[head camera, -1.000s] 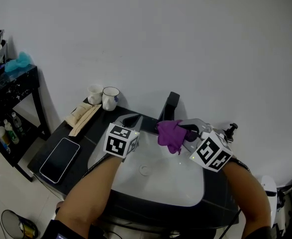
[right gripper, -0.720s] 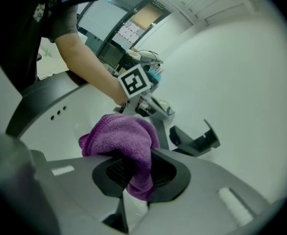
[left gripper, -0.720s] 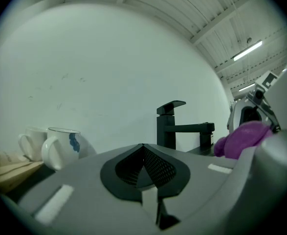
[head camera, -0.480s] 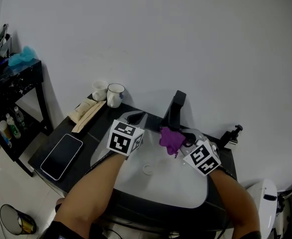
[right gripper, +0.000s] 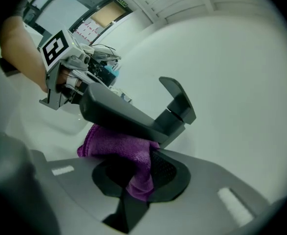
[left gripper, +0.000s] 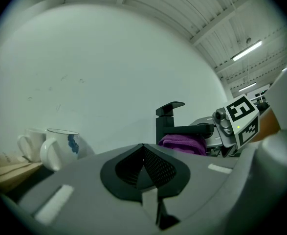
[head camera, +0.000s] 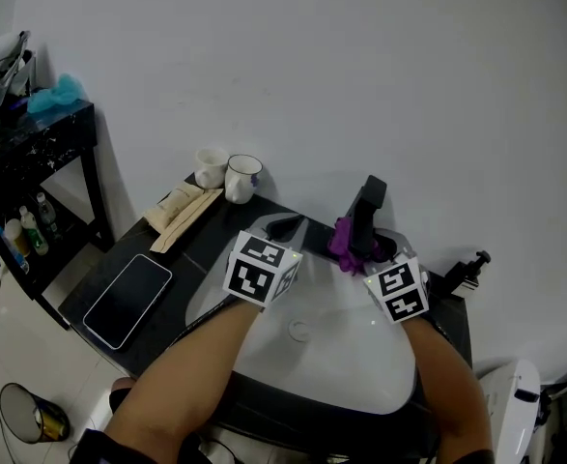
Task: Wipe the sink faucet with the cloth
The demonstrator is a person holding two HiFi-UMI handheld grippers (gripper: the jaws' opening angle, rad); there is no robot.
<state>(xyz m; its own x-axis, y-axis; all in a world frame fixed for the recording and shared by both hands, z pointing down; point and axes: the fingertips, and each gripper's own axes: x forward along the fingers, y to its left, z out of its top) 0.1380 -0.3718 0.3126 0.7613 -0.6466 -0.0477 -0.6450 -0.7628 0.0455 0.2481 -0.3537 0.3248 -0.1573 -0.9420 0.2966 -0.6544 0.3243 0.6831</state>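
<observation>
Presently, in the head view, the right tool [head camera: 365, 252] stands at the faucet [head camera: 368, 211] at the back of the sink [head camera: 333, 367]. The purple cloth [head camera: 346, 243] now lies against the faucet's column, having a second ago hung over the basin, clear of the metal. The left tool [head camera: 281, 228] hovers beside the basin's rear left rim, touching nothing. A mug [head camera: 244, 179] and a phone [head camera: 128, 300] rest on the dark surface [head camera: 191, 249], well apart from the work.

Left gripper view: its jaws are together and empty. The faucet and cloth show beyond them.

Right gripper view: the jaws are clamped on the cloth, which is bunched under the spout, touching its underside.

Judgement: contact is newly made, so wiping is only beginning. The top of the spout and the handle appear yet untouched.
</observation>
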